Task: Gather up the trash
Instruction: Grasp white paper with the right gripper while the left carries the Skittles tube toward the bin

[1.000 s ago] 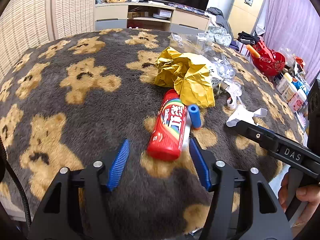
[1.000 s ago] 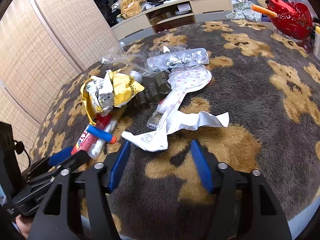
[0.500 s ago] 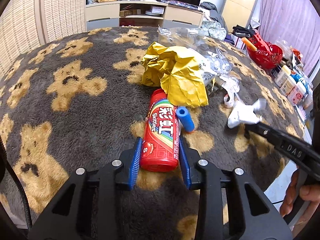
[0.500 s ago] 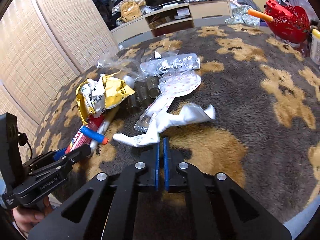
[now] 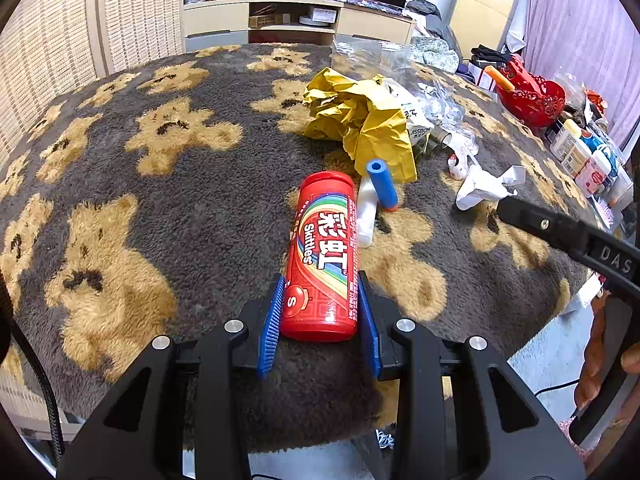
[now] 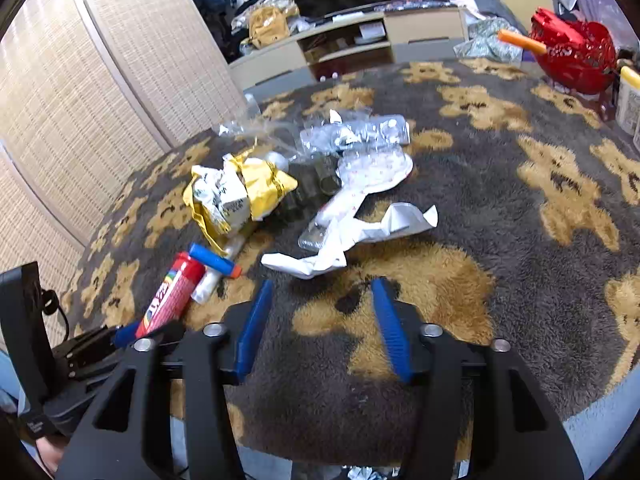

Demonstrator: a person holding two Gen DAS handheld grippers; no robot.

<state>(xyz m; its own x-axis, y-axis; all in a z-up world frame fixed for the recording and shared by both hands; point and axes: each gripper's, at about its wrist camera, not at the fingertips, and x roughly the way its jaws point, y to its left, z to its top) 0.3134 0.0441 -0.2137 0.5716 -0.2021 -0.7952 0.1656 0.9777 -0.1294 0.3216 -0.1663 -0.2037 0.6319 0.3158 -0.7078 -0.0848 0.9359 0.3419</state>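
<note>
Left tool (image 5: 320, 312) now clamps Skittles tube (image 5: 322, 256), ready to lift; right tool (image 6: 322, 324) reopened, empty, near white wrapper (image 6: 344, 236)

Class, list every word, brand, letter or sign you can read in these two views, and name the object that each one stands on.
"Skittles", with two large Chinese characters beside it: red candy tube, held in the left gripper.
"S": red disc near that tube's base.
"DAS": black arm of the right gripper; any further letters are cut off.
"JISSBON": white pack under the yellow wrapper.
Fine print on the tube's side and on the bottles at the right edge: too small to read.
</note>
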